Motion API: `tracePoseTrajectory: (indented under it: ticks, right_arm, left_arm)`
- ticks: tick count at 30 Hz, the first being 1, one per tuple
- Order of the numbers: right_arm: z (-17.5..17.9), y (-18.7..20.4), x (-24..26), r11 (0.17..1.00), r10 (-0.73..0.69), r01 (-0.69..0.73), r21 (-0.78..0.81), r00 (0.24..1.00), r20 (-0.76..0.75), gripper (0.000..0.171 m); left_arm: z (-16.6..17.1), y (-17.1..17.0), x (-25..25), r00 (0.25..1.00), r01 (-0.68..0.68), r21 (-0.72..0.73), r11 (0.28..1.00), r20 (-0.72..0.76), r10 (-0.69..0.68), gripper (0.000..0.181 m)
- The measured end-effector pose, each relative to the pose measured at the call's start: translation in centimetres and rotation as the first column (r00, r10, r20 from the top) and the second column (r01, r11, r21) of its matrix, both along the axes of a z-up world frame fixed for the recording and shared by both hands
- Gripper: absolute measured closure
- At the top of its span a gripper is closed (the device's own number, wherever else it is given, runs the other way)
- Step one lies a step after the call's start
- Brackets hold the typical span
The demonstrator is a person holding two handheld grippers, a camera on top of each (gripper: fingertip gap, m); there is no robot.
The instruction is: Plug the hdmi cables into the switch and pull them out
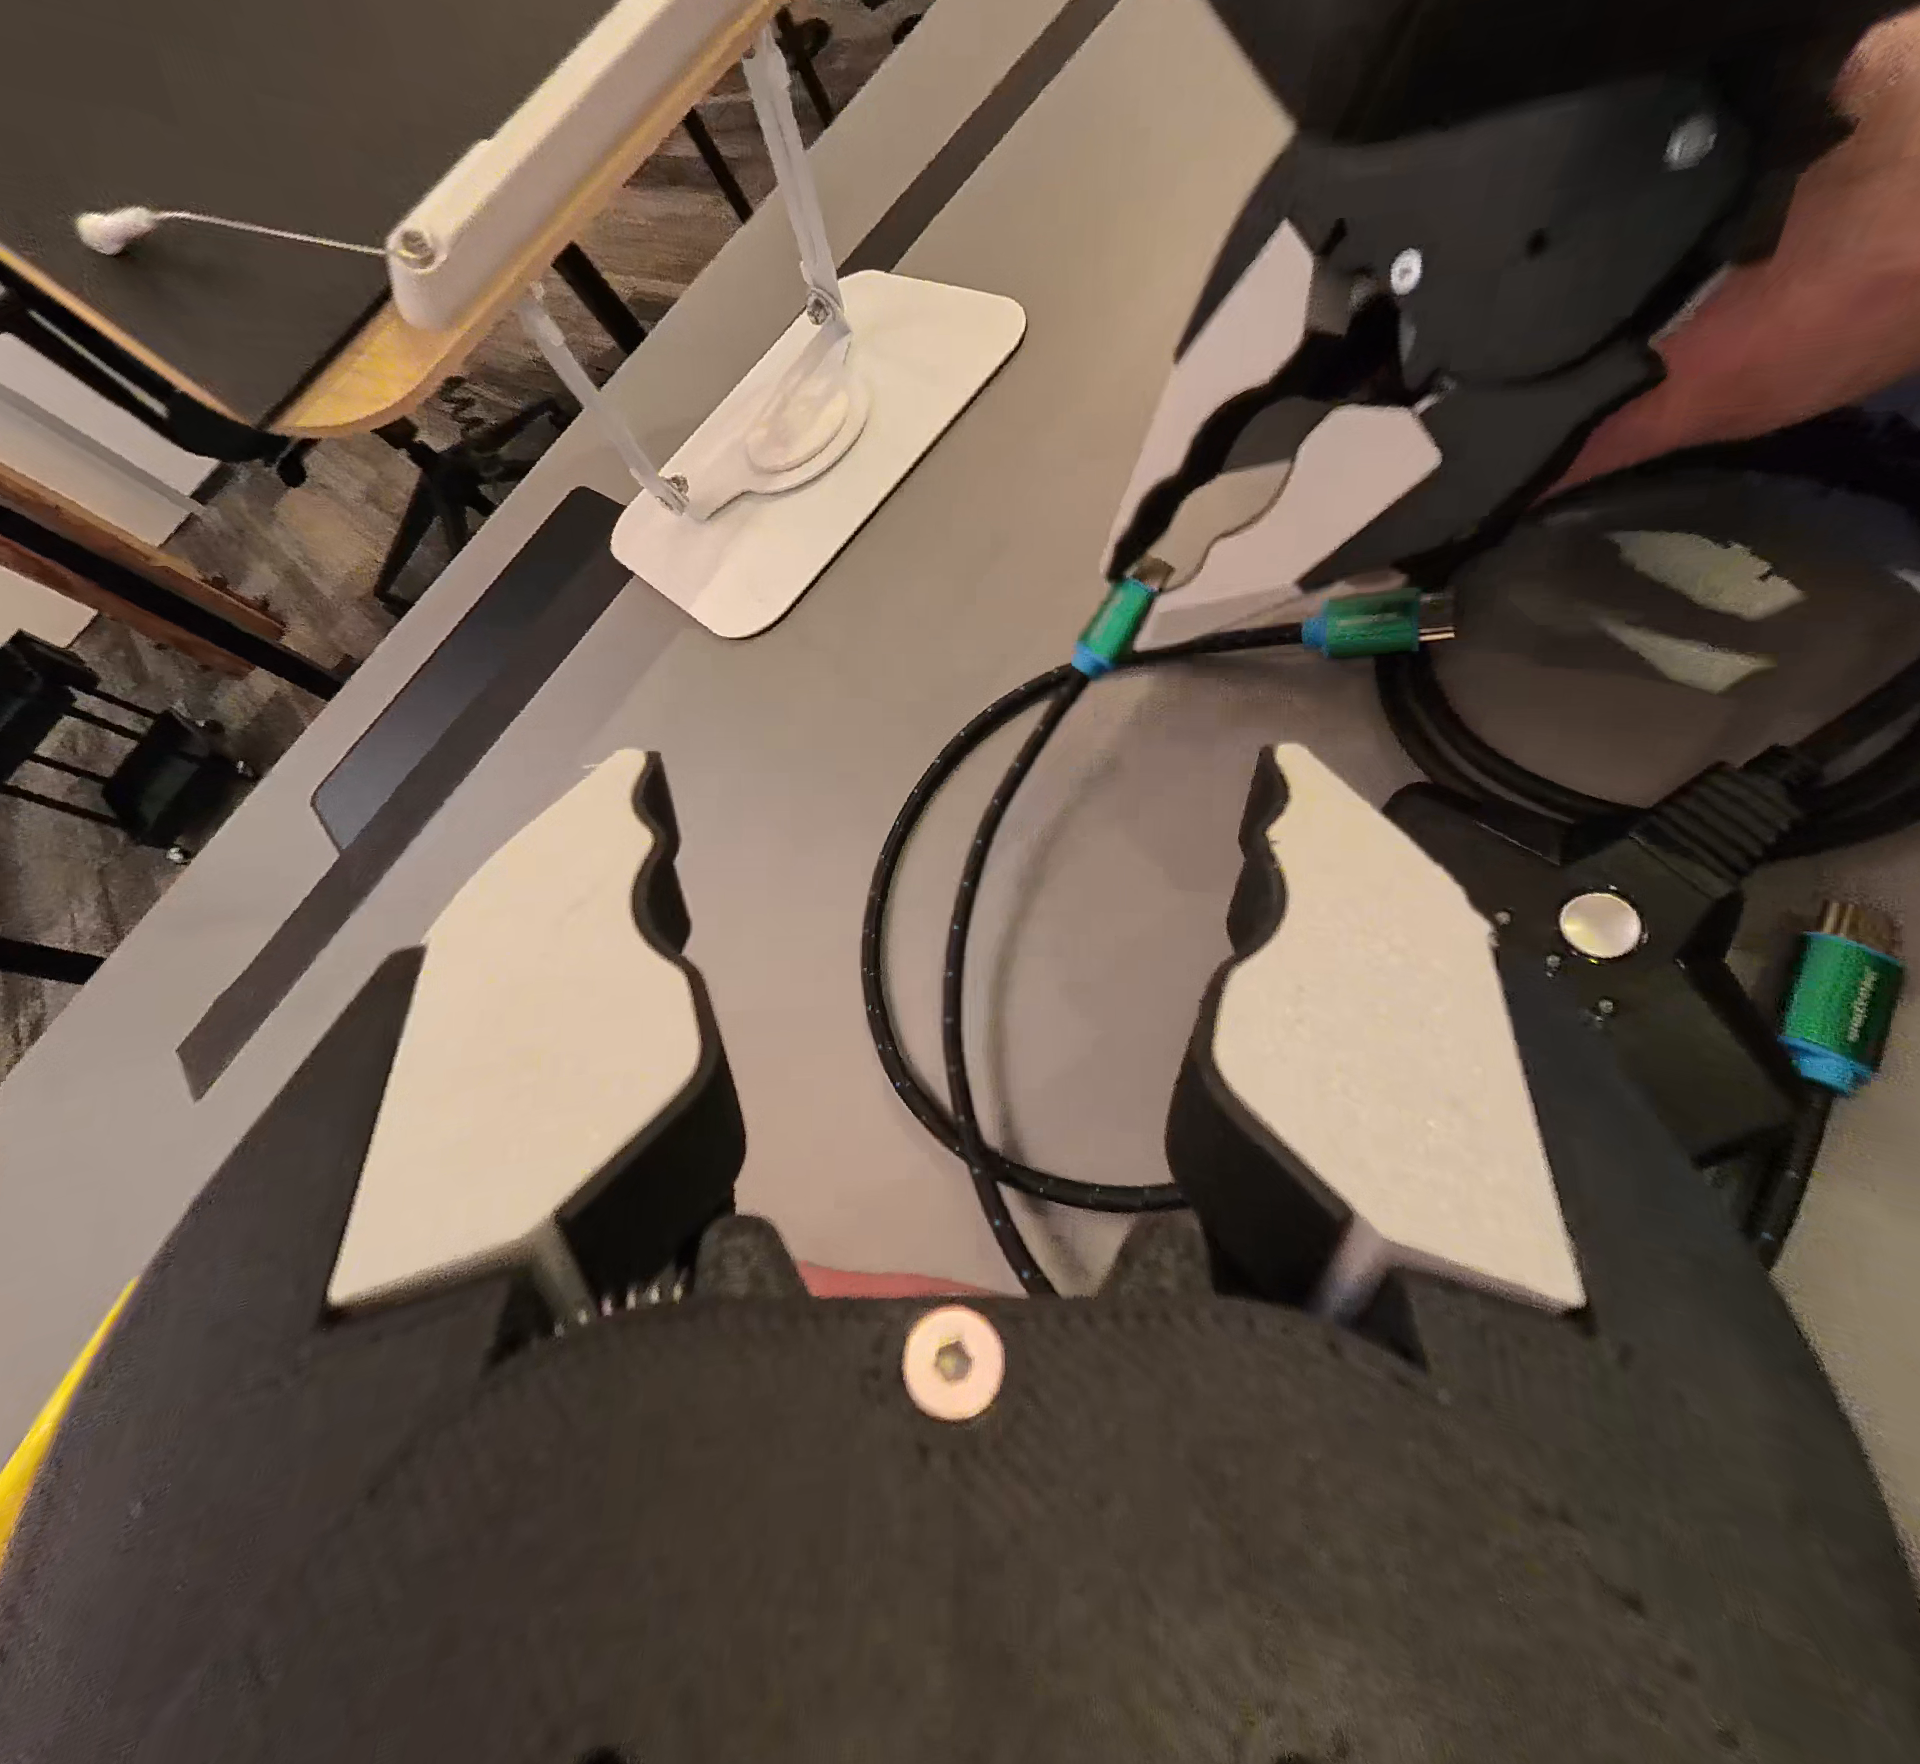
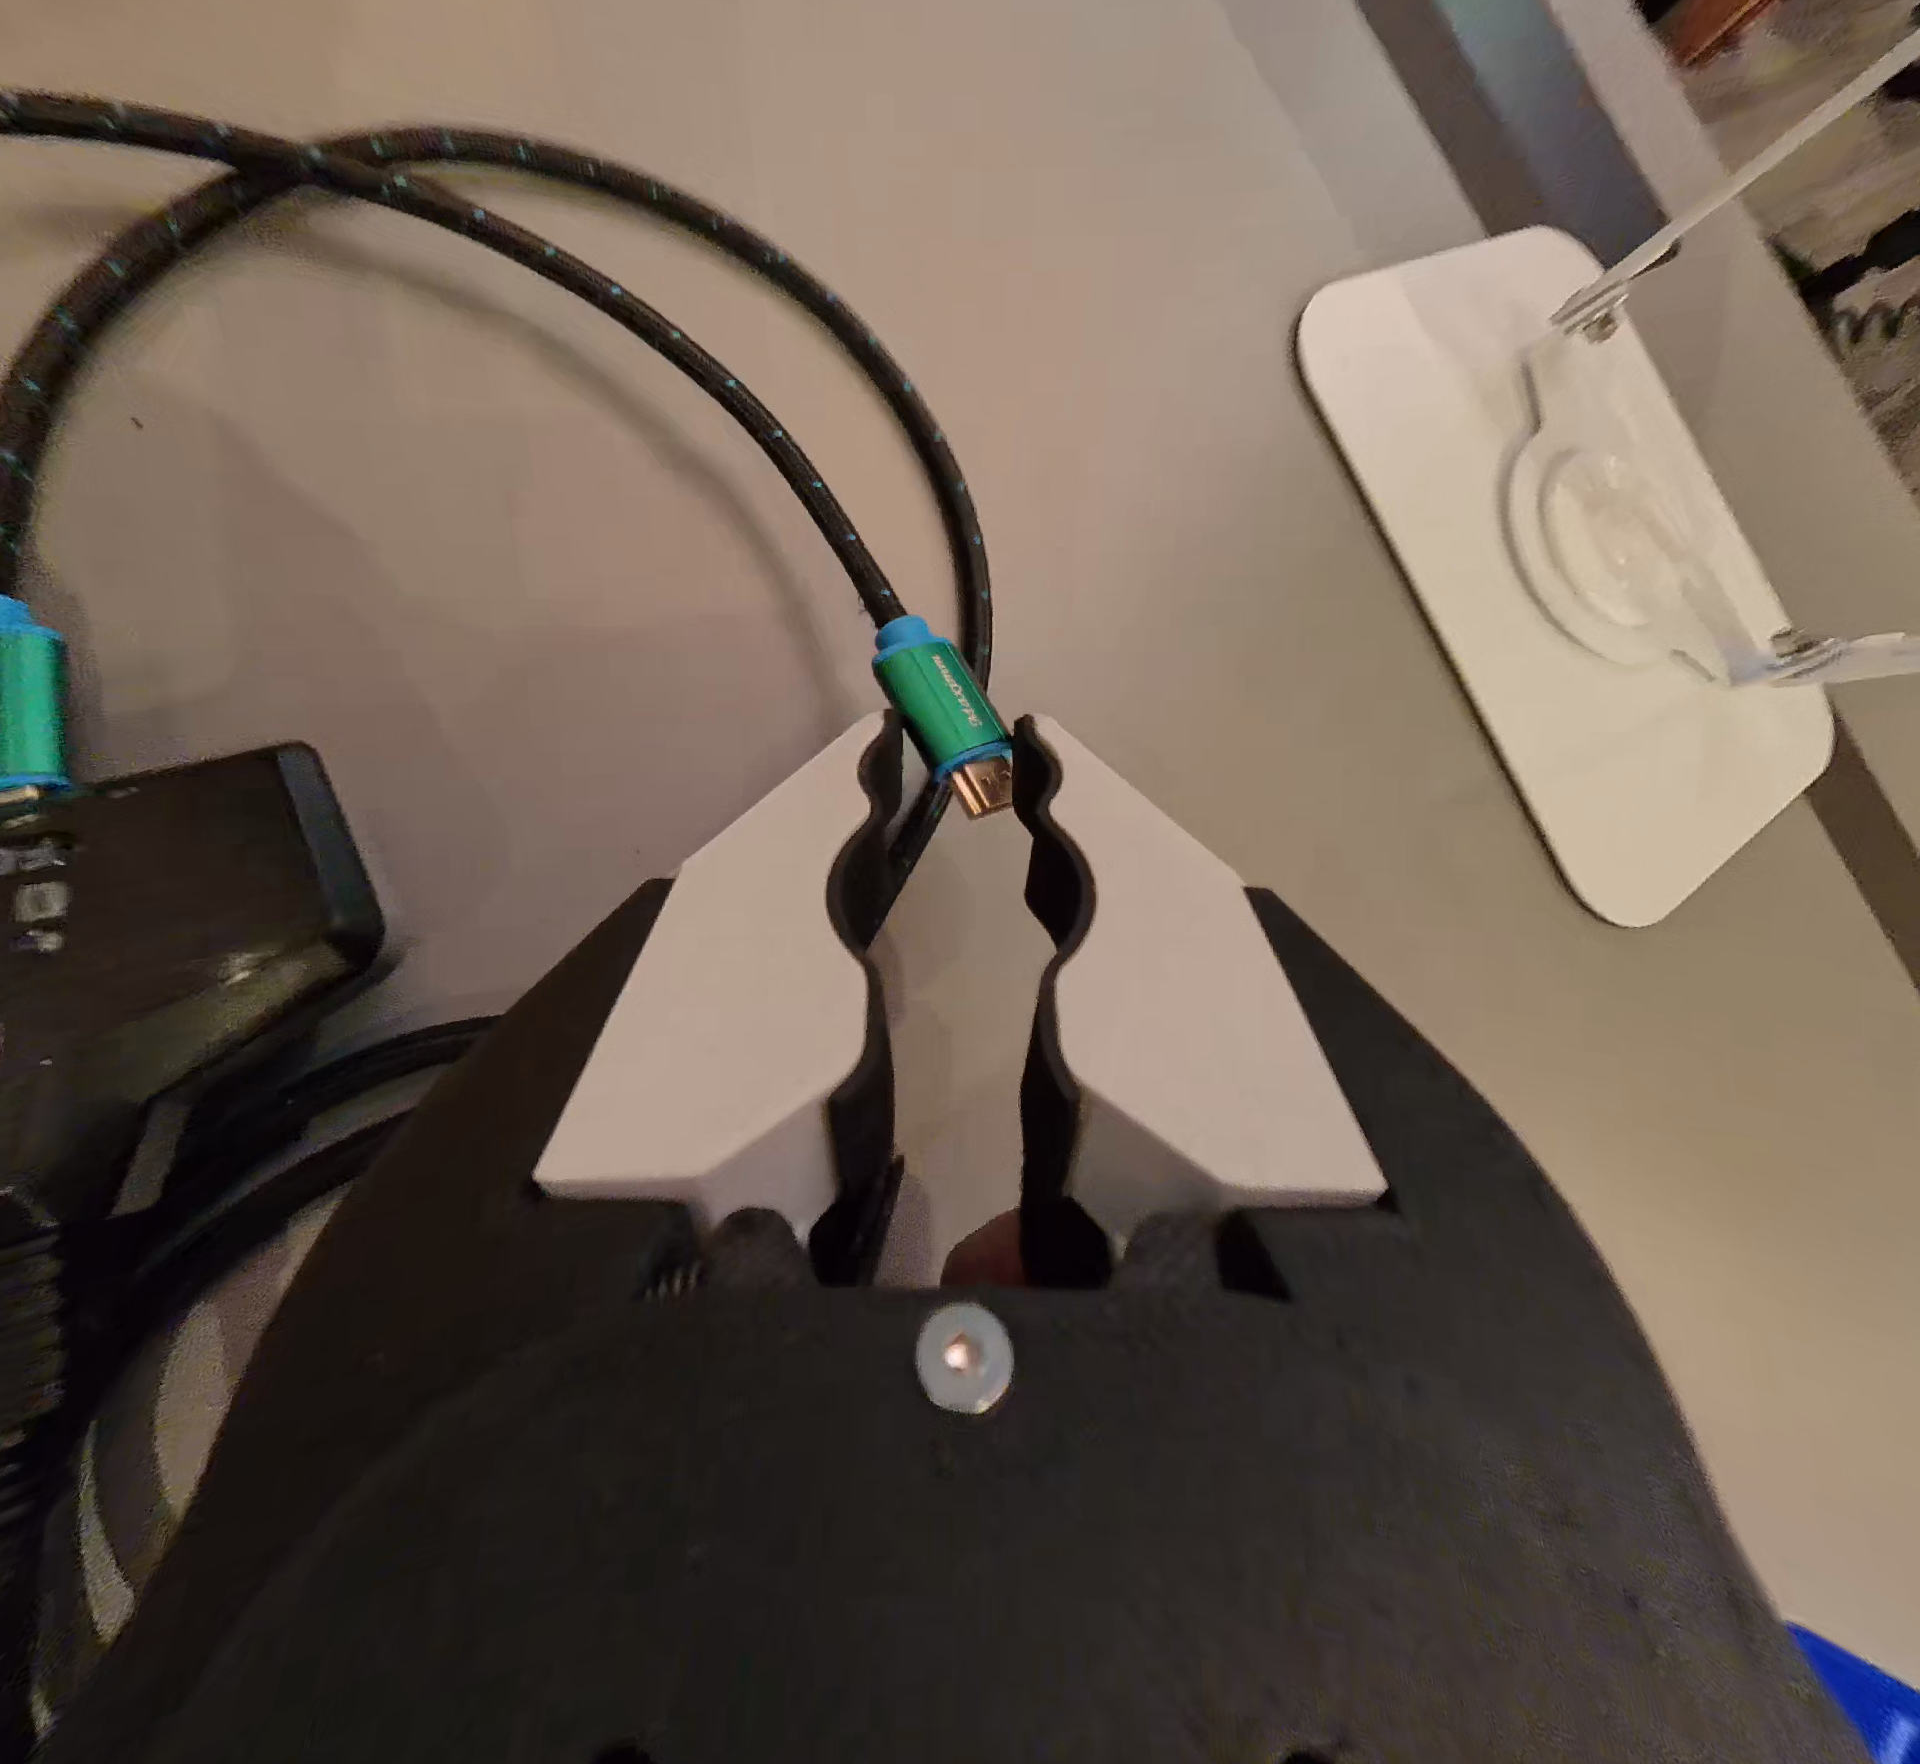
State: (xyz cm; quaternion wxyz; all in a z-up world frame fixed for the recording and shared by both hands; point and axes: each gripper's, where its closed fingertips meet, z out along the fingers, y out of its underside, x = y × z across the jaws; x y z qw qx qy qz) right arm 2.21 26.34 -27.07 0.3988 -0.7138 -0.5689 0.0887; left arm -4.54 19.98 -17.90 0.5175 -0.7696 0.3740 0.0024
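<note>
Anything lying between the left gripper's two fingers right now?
Left wrist view: only the braided HDMI cable, looping across the bare grey table between the open fingers.

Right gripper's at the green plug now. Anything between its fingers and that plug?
Nothing visible. The green plug sits at the right gripper fingertips, gold tip in the gap. Only its own braided cable runs underneath between the fingers.

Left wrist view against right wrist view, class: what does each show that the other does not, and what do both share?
Only the left wrist view shows the open left tongs, the switch's round button and a wooden-edged table beyond. Only the right wrist view shows the gold tip of the green plug between the right tongs. Both show that plug, its braided cable, the black switch and the white stand base.
</note>
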Motion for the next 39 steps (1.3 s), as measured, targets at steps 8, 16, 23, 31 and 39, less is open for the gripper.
tracePoseTrajectory:
  ticks: [8,16,23,31,39]
  right_arm:
    - [5.8,-1.5,-1.6,0.987,0.093,-0.073,0.146,0.986,-0.136,0.152]
    - [9.6,-3.5,-2.5,0.955,0.205,-0.138,0.263,0.946,-0.250,0.152]
    - [12.8,-4.7,-2.7,0.936,0.260,-0.154,0.316,0.907,-0.330,0.152]
    - [13.8,-5.0,-2.3,0.941,0.270,-0.151,0.303,0.874,-0.403,0.152]
    - [13.8,-5.2,-2.1,0.946,0.281,-0.168,0.276,0.850,-0.445,0.152]
  left_arm:
    - [2.8,0.8,-0.2,0.998,0.035,-0.031,0.999,0.052,-0.033,0.081]
    - [4.3,2.0,1.1,0.981,0.185,-0.134,0.974,0.079,-0.175,0.086]
    - [4.0,1.9,2.5,0.949,0.315,-0.243,0.917,0.087,-0.303,0.097]
    - [3.5,1.3,4.2,0.900,0.436,-0.239,0.868,0.110,-0.422,0.148]
    - [3.3,0.8,4.5,0.868,0.496,-0.243,0.834,0.163,-0.469,0.162]
